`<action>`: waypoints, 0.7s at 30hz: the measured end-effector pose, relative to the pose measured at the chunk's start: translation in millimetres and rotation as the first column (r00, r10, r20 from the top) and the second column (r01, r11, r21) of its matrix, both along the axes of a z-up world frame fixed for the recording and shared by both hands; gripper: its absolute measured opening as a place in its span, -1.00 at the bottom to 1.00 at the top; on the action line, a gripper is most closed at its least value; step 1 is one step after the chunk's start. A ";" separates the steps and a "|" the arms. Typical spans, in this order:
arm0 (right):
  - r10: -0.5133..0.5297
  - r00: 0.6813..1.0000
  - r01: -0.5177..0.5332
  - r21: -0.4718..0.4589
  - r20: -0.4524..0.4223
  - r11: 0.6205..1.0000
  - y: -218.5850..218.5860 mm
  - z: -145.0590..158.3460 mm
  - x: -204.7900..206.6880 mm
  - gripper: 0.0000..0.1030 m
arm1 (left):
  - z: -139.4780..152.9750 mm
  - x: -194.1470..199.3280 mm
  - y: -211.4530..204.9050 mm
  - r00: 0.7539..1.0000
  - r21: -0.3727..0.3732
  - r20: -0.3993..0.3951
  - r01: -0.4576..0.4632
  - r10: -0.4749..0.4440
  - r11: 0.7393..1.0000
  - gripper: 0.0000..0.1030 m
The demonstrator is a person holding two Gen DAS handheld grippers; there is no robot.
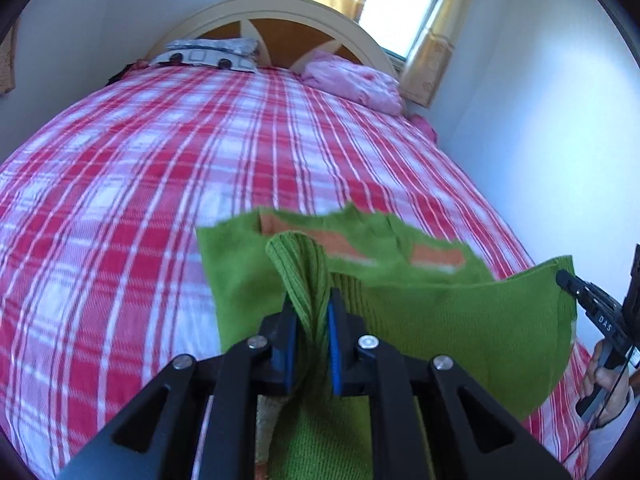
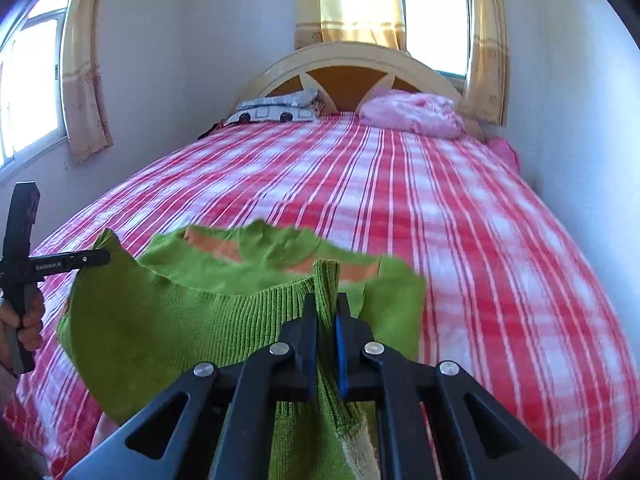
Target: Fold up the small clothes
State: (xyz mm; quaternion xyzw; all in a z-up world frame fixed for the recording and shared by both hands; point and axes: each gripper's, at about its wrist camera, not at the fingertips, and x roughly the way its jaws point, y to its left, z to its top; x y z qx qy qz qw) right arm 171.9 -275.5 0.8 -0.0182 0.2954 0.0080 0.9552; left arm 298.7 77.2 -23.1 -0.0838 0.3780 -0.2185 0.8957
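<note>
green sweater (image 1: 440, 312), orange stripes | bedspread (image 1: 160, 184) red-white plaid | pillow (image 2: 412, 114) pink

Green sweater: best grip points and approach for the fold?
Grip the ribbed hem of the green sweater at its two corners, coming from the foot of the bed. The left gripper and right gripper are already shut there. The rib is thick and bunches into a ridge between the pads, and a hold at both corners probably keeps the panel spread.

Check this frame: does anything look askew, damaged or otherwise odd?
Nothing stands out. Both the left gripper and right gripper pinch the ribbed hem of the green sweater, lifting it above the plaid bedspread.
</note>
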 end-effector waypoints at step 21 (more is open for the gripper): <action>-0.160 0.980 0.145 -0.123 -0.118 0.982 -47.0 -103.3 196.2 -0.86 | -75.0 140.8 -59.8 0.985 0.236 -0.005 -0.167 0.173 0.957 -0.58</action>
